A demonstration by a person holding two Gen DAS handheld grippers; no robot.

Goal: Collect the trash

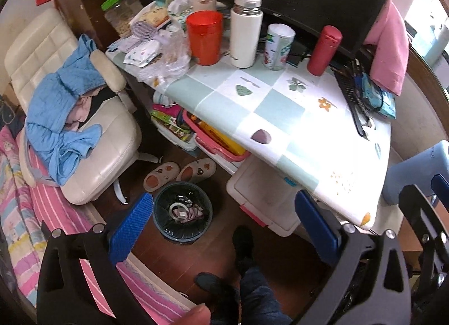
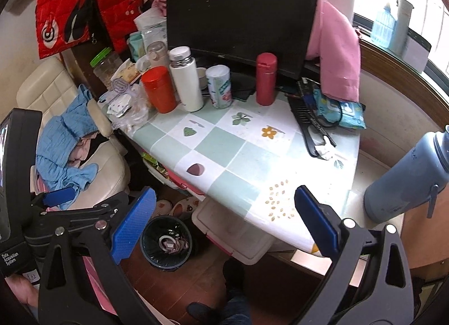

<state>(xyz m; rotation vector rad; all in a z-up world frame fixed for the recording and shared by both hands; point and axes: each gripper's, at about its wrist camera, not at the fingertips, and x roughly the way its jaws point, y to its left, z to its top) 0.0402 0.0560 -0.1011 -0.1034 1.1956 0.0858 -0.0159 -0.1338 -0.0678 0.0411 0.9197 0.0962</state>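
Trash candidates: crumpled tissue on the table's right side and the plastic wrapper pile at the far-left corner; bin sits on the floor below the table's near edge.

Left wrist view: left gripper wide open, nothing between the pads, hovering above the floor w/ the bin just ahead and below, slightly left of centre. Wrapper pile lies far ahead-left, beside the red canister. Tissue barely readable here, at the keyboard's near end, ahead-right. Table edge runs diagonally, near-right to far-left.

Right wrist view: right gripper also wide open, empty, over the table's near corner. Tissue lies ahead-right, touching the near end of the black keyboard, no clear long axis, just a wad. Bin is low-left, under the left pad.

Judgement: right gripper is nearer the tissue; reach goes forward-right, then carry back-left and down to the bin. Left is better placed for the wrapper pile.
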